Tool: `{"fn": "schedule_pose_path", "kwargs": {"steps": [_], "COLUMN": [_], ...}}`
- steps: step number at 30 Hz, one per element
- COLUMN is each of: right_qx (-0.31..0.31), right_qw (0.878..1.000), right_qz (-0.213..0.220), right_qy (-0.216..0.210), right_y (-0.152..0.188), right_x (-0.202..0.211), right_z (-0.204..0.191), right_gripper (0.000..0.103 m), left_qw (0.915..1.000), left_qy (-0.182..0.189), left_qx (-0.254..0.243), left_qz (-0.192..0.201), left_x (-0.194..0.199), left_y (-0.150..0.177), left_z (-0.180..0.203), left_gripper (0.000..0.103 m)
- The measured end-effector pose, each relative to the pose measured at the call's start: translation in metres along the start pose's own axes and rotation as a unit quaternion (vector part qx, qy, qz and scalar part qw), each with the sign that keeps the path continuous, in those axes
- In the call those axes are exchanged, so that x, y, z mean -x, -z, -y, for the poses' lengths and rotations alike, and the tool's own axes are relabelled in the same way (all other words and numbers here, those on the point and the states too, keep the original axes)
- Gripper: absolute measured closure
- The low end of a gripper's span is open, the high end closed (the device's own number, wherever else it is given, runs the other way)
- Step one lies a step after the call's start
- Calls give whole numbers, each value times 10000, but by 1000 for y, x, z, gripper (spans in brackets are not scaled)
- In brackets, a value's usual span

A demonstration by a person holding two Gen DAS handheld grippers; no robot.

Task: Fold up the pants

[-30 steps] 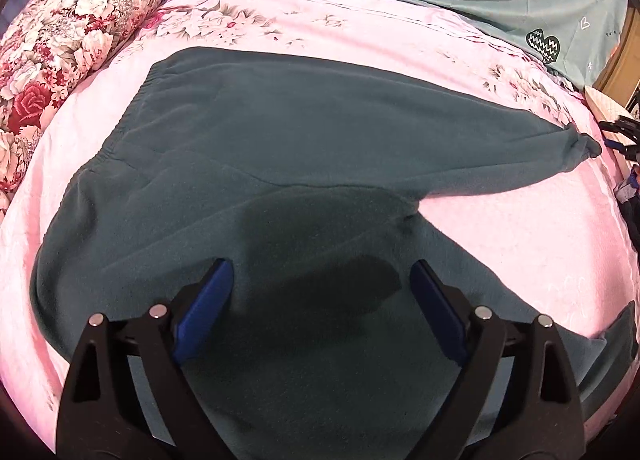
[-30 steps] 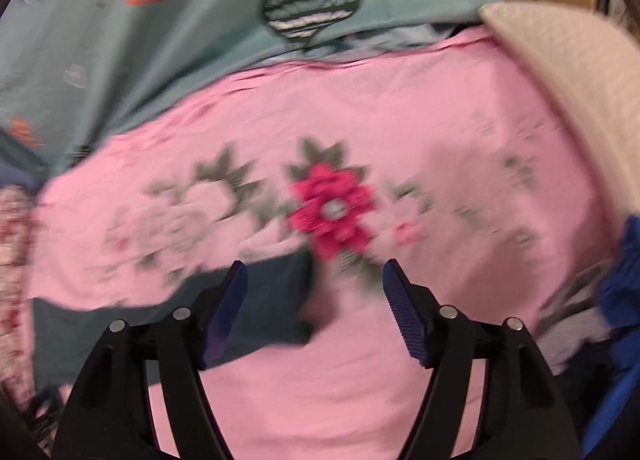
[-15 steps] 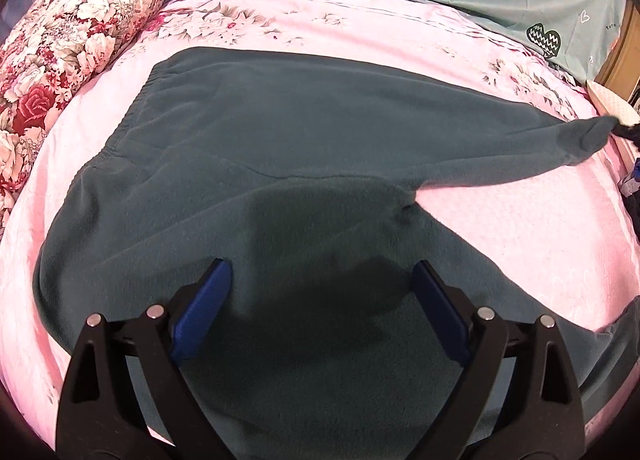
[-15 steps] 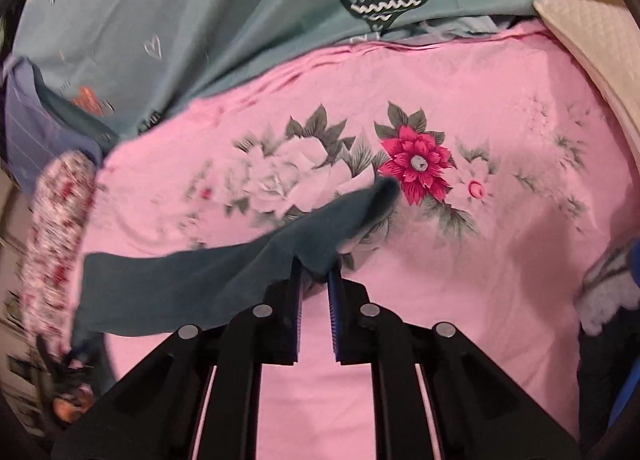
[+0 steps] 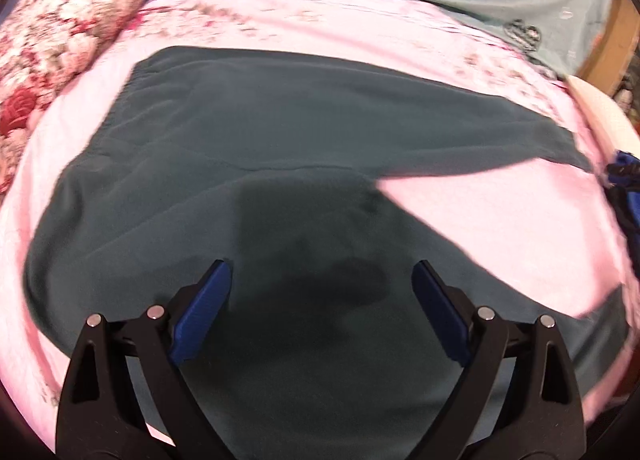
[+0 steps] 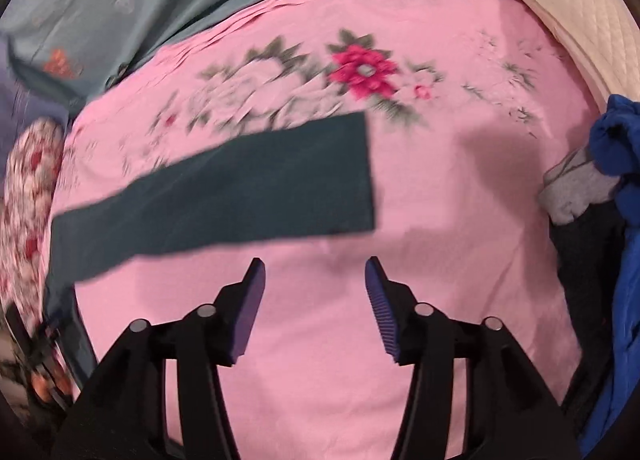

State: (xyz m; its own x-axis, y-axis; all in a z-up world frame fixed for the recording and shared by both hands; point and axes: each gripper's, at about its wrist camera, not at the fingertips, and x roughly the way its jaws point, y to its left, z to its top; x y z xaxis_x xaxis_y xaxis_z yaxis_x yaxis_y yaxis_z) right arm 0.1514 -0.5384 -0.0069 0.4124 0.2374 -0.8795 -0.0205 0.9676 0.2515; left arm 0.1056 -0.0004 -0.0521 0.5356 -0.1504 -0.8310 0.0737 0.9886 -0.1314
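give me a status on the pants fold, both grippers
Left gripper open above dark green fleece pants. Right gripper open, holding nothing; pant leg flat on pink floral bedspread. Nothing blocking.

Both wrist views look down close over the pink bedspread (image 6: 460, 220), sharing the dark green pants (image 5: 320, 132).

The pants (image 5: 280, 132) are dark teal cloth with a soft, matt, fleecy nap. They lie on a bed (image 5: 500, 228) covered in smooth pink cloth printed with flowers. A floral pillow (image 5: 60, 32) is matt printed cloth. The left gripper (image 5: 320, 304) and right gripper (image 6: 316, 304) have black matt plastic arms, small shiny metal pins and blue ribbed pads (image 6: 382, 320). A cream cushion (image 6: 568, 20) shows quilted cloth.
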Motion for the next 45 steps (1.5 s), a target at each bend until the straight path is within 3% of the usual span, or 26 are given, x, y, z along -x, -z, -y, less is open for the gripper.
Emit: {"fn": "schedule_pose_path", "kwargs": {"steps": [2,7,10,13,14,16,17,20,23,24,26,27,28,34,35,38,40,41,42,43,44,45], "right_qx": [325,641,606,666,733,842,1065,1152,1157,1162,876,606,438,627,542,202,212,248,301,375,434,486], "right_qw": [9994,9979,9978,9976,9972,9964,9937,9929,9930,9930,9957,9974,9978,9957,9953,9940,9960,9973,9974,9973,9973,9973], "right_qz": [-20,-99,16,-101,-21,-33,19,241,239,218,304,354,322,677,797,1043,865,693,646,608,564,503], "right_qy": [92,-62,-255,173,178,81,346,180,63,67,54,-147,-376,40,115,256,88,-75,-136,-170,-169,-215], "right_y": [34,130,160,175,178,183,187,188,189,189,185,182,182,181,177,165,157,156,156,158,160,162], "right_x": [10,32,36,18,17,10,7,7,9,10,18,24,24,41,49,71,72,68,66,61,55,47], "right_z": [-14,-33,-41,-50,-53,-62,-71,-72,-69,-68,-60,-51,-45,-53,-46,-20,-13,-14,-16,-19,-22,-25], "right_gripper": [37,36,36,35,30,1,1,1,1,4,28,63,74,88,97,98,98,98,89,73,39,32], "left_qw": [9995,9950,9915,9879,9872,9866,9872,9888,9876,9867,9857,9857,9858,9875,9885,9914,9920,9919,9912,9899,9881,9859], "left_qy": [80,269,237,43,39,-34,-25,57,96,115,91,125,177,204,199,210,167,159,169,143,81,42], "left_qx": [-293,-962,-1277,-1548,-1592,-1623,-1587,-1484,-1560,-1615,-1680,-1680,-1668,-1564,-1494,-1264,-1231,-1246,-1301,-1396,-1516,-1657], "left_qz": [58,81,-56,-109,-120,-149,-134,-176,-138,-118,-93,-69,-53,79,141,272,224,179,173,202,231,217], "left_x": [6,9,-1,-14,-17,-23,-24,-24,-20,-17,-14,-13,-11,-7,-6,-6,-9,-9,-7,-4,-1,1], "left_y": [2,4,2,0,1,1,1,1,3,5,8,10,10,10,8,-1,-6,-7,-8,-8,-7,-6], "left_z": [14,50,70,84,87,90,89,88,94,97,100,101,100,99,97,93,93,93,93,93,93,93], "left_gripper": [9,9,9,9,9,8,8,17,38,45,48,49,48,38,38,36,36,36,36,36,36,36]}}
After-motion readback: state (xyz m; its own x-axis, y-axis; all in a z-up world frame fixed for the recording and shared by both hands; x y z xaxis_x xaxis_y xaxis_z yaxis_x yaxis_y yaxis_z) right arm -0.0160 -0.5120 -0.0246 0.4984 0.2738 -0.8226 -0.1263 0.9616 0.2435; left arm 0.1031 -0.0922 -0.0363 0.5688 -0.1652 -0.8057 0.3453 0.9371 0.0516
